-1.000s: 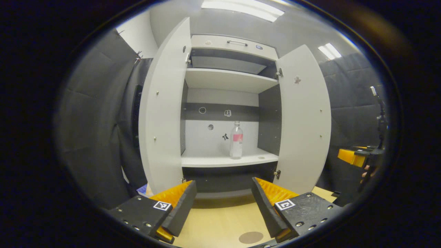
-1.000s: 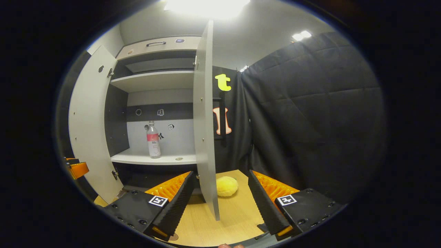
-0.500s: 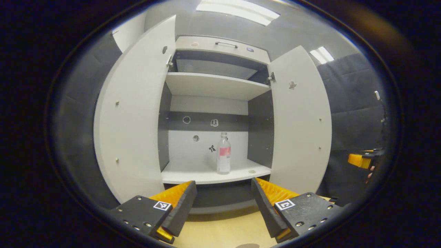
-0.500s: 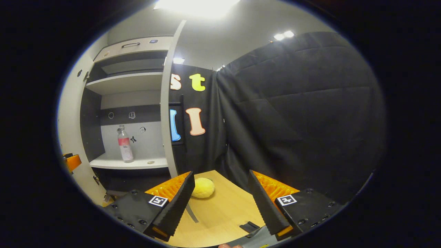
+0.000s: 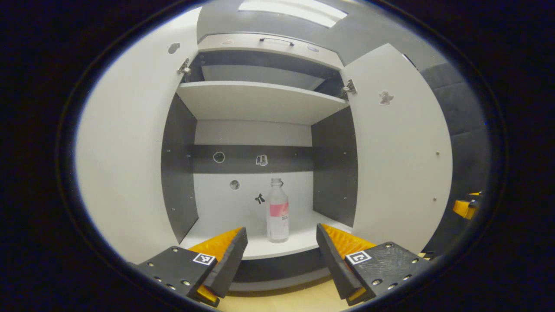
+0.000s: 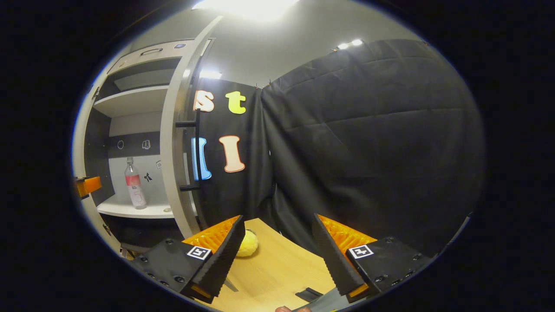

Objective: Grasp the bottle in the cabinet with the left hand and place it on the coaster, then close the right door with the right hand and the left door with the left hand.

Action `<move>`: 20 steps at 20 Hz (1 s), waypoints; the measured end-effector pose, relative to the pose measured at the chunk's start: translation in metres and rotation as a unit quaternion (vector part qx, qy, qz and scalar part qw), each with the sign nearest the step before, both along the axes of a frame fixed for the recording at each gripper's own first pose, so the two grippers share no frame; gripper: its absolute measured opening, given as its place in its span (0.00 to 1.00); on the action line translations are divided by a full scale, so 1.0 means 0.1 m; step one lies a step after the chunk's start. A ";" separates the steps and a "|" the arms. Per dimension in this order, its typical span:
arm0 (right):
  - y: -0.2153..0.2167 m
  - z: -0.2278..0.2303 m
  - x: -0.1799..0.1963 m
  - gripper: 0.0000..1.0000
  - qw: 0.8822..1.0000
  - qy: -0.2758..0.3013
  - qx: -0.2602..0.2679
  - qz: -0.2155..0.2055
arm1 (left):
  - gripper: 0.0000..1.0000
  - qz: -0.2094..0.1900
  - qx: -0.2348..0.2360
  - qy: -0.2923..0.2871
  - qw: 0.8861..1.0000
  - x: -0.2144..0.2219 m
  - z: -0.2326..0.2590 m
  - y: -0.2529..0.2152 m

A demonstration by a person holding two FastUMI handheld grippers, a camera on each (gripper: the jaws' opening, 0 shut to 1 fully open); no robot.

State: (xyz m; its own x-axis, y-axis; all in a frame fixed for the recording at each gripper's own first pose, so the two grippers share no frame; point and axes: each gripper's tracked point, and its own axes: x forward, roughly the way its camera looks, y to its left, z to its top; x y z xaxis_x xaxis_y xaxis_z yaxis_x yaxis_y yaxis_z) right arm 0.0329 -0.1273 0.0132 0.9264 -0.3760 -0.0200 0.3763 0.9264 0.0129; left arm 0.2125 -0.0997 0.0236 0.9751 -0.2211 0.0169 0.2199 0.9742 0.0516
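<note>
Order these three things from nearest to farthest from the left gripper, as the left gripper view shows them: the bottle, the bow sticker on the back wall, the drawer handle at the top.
From the left gripper:
1. Bottle, upright on the lower shelf, straight ahead between the open fingers.
2. Bow sticker, on the back wall behind the bottle, slightly to its left.
3. Drawer handle, high at the cabinet's top.

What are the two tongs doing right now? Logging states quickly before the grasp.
Left tongs: open, empty, lined up with the bottle on the cabinet shelf, not touching it.
Right tongs: open, empty, above the table.
</note>
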 end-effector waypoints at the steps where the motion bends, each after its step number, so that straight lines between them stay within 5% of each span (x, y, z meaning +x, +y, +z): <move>1: -0.01 0.00 0.06 0.99 1.000 -0.001 0.002 0.001 | 0.93 0.002 -0.002 0.004 1.000 0.14 0.00 -0.01; 12: -0.43 -0.18 0.51 0.99 0.999 0.009 0.022 -0.032 | 0.93 -0.001 -0.008 0.035 0.999 1.32 -0.10 -0.17; 20: -0.64 -0.23 0.66 0.99 0.998 0.006 0.040 -0.055 | 0.87 0.009 0.010 0.042 0.999 1.76 -0.27 -0.36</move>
